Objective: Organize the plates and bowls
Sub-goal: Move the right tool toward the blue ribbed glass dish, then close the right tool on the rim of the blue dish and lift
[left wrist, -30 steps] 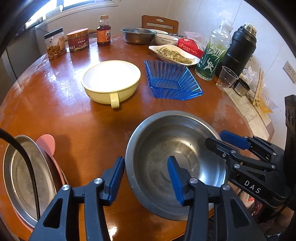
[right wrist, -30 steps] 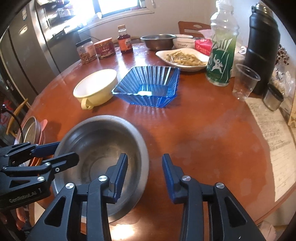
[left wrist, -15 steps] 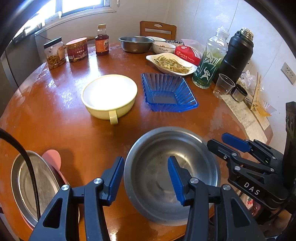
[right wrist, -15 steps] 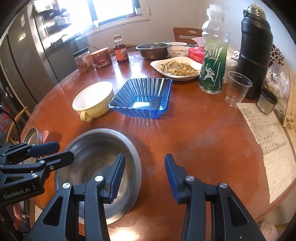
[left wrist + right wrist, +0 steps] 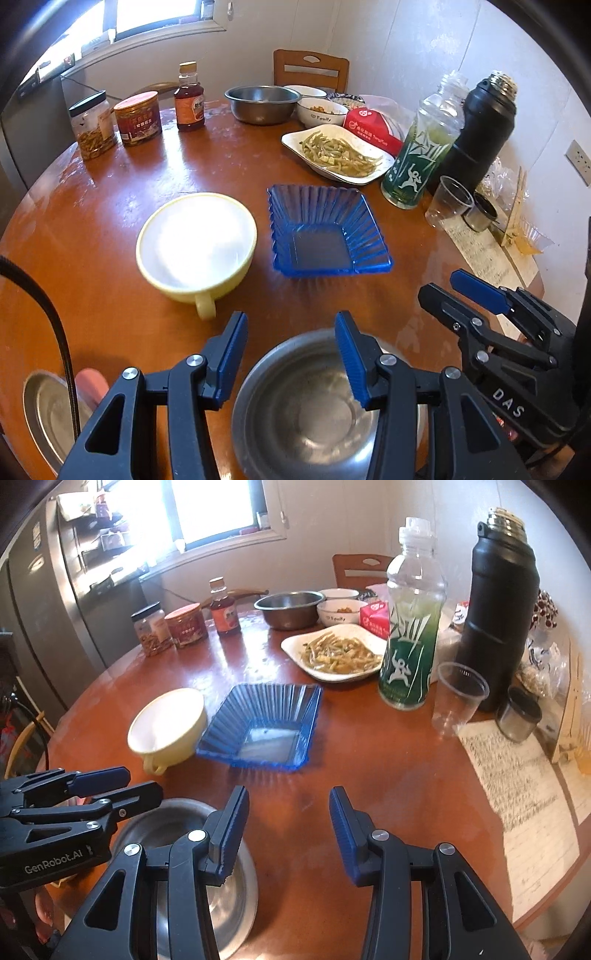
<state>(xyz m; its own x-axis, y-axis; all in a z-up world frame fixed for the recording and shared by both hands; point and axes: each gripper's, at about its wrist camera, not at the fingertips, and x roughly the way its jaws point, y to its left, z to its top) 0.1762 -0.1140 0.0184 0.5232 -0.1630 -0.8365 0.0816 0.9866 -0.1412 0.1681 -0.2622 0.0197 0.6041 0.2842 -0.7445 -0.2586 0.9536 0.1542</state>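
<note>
So we're holding the left hand-held gripper (image 5: 290,354) over the near edge of the round wooden desk (image 5: 110,229), its blue pads standing apart with nothing pinched between them. The right hand-held gripper (image 5: 288,830) is hanging the same way, pads spread and gripping nothing, just bare desk showing in the gap.

For writing: we're reading "DAS" on the side of the right one in the left wrist view, and "GenRobot.AI" on the left one in the right wrist view. The small white bowl (image 5: 322,112) at the far side is saying "Family". The red packet (image 5: 371,129) and the red-lidded tin (image 5: 137,118) are carrying print too small for us to read, same for the brown bottle (image 5: 189,99). A handwritten sheet (image 5: 517,797) is lying at the right edge, unreadable.

The steel bowl (image 5: 306,406) is sitting right under the left gripper at the near edge. The pale yellow handled bowl (image 5: 195,243) is sitting mid-desk, with the blue ribbed square dish (image 5: 325,232) just beside it on the right. A flat steel plate (image 5: 48,413) is sitting on something pink at the near left, and a second steel bowl (image 5: 262,103) is standing at the far side.
</note>
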